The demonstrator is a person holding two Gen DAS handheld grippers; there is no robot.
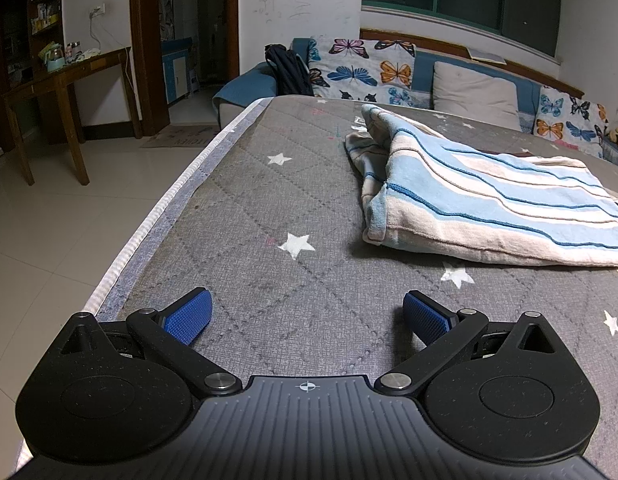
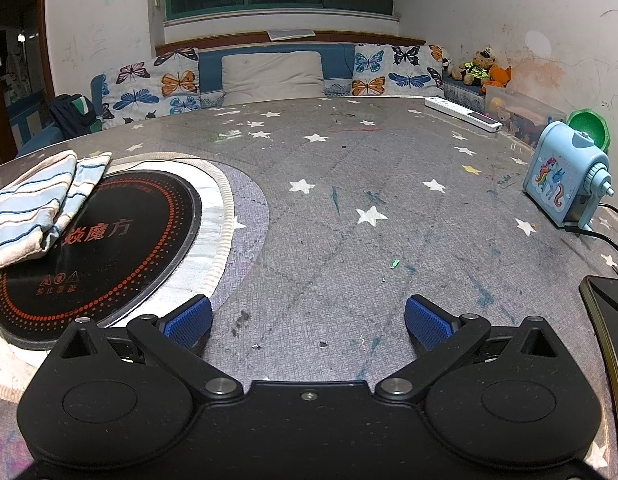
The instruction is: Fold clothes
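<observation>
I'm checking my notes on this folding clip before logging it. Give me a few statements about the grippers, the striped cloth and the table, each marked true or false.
1. The left gripper is open and holds nothing. True.
2. The right gripper is clamped on the striped cloth. False: it is open, and the cloth lies apart from it, off to its left.
3. The striped cloth partly covers the round black cooktop. True.
4. The cloth lies spread out flat in one layer. False: it is bunched and folded over itself.
5. A blue unicorn pencil sharpener stands on the table cover. True.
</observation>
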